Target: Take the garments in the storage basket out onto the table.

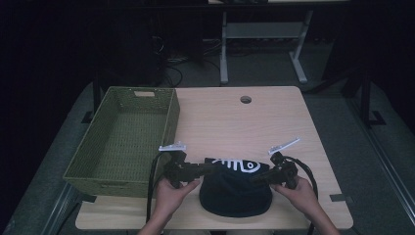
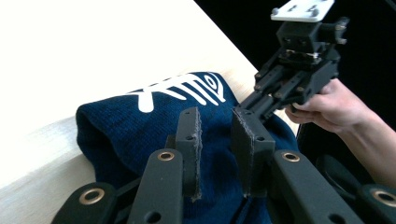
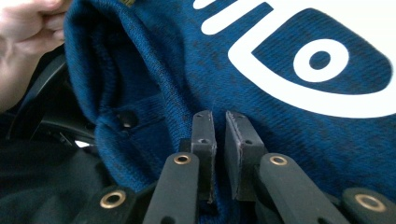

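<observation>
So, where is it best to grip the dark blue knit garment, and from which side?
Probably the two side edges of the dark blue knit garment, one gripper per side. It lies bunched and soft on the table, and the fold at its edge gives the pads cloth to pinch.

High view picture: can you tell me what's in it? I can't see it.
Two hands hold black grippers, left and right, at the sides of a dark blue hat with a white fish-bone print. A green basket sits left on the wooden table.
</observation>
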The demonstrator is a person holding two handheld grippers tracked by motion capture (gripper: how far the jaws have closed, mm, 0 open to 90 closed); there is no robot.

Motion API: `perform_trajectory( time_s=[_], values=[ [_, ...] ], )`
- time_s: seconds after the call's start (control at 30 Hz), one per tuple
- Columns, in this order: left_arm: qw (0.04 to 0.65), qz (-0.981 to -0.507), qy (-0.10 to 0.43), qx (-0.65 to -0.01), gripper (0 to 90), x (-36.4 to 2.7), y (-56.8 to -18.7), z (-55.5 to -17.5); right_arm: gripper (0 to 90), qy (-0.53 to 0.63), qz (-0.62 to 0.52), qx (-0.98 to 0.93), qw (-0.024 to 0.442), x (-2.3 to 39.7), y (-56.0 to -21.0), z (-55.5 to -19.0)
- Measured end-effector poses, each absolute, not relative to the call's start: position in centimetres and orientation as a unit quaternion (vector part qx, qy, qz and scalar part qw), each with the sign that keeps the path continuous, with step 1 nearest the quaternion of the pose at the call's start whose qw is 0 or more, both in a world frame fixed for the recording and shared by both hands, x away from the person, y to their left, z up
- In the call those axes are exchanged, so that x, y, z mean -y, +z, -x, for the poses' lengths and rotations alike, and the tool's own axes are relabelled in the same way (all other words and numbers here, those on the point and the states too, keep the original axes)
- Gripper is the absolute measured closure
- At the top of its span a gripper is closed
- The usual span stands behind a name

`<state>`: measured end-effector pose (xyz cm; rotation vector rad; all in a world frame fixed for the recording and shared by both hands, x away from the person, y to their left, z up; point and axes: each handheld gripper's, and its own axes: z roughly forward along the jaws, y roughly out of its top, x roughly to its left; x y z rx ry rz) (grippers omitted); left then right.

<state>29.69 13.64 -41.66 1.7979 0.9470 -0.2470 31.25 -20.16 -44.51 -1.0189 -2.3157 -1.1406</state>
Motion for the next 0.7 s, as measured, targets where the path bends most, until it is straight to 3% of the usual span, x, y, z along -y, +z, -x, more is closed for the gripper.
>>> perform_trajectory(
  time_s=[0.47, 0.7],
  values=[
    [0.448, -0.800, -0.147, -0.372, 73.8, -11.5, -43.9, -29.0, 77.7, -0.434, 0.335, 0.816, 0.182, 19.9, -42.9, -30.3],
    [0.427, -0.811, -0.154, -0.370, 73.7, -11.6, -44.7, -28.8, 79.9, -0.397, 0.312, 0.840, 0.198, 18.1, -44.2, -29.6]
  ],
)
